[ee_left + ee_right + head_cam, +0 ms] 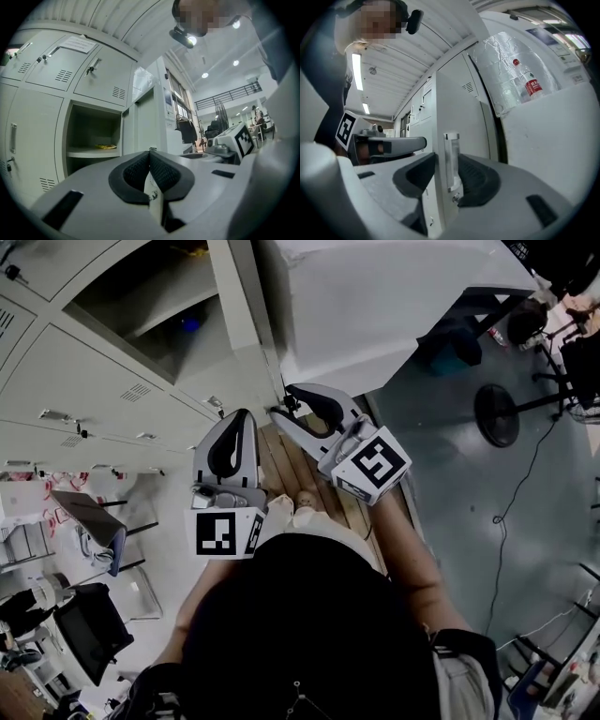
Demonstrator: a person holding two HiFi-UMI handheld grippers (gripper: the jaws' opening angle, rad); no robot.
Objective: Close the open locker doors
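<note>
**Bank of pale grey sheet-metal lockers** (47, 117), which is filling the left of the left gripper view. Every door showing in it is sitting flush and shut except one.

**Open locker compartment** (93, 124), which is gaping in the bank's middle row, with a shelf crossing it.

**Grey vented locker door** (461, 117) of that compartment, which is standing swung well out from its frame. It is showing its edge in the left gripper view and its broad face in the right gripper view, so the closing swing is judged not yet made.

**Right gripper** (448, 165), which is reaching level at the door's free edge with its jaws standing wide apart. The handle is sitting between them, one pad just beside it and the other clear of it, so nothing is being gripped.

**Left gripper** (150, 153), which is hovering beside the right one with its jaws pressed together on nothing.

**Slim upright translucent-looking door handle** (451, 145), which is projecting from the door face.

**Small flat yellow item** (106, 146), which is lying on the shelf.

**Progress:** as far as these views are showing, one door is standing open, and pushing it round until it is sitting flush is appearing to be all that is left
</note>
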